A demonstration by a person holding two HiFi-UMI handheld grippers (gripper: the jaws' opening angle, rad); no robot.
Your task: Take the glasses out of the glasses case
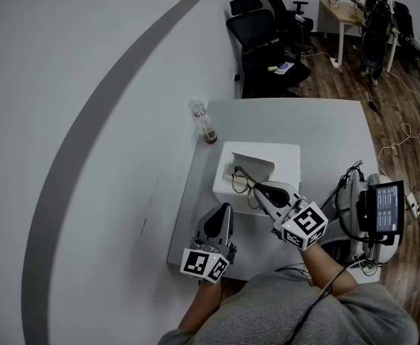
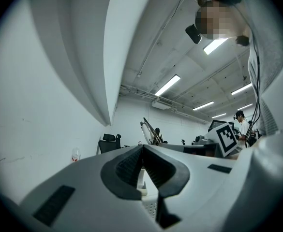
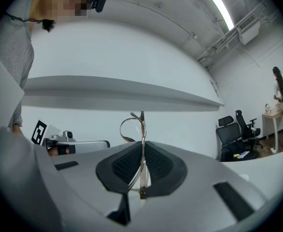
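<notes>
A white glasses case (image 1: 281, 158) lies open on the grey table (image 1: 324, 124). Thin-framed glasses (image 1: 240, 180) hang just above the case's near left part, pinched in my right gripper (image 1: 258, 190), which is shut on them. In the right gripper view the glasses (image 3: 137, 129) stand up from between the closed jaws. My left gripper (image 1: 224, 213) sits at the table's near left corner, beside the case, jaws shut with nothing between them. In the left gripper view the glasses (image 2: 148, 131) show beyond its closed tips (image 2: 143, 151).
A clear plastic bottle (image 1: 204, 123) with a red base stands at the table's far left edge. Black office chairs (image 1: 267, 45) stand behind the table. A device with a screen (image 1: 382, 210) and cables sits at the right. A white wall runs along the left.
</notes>
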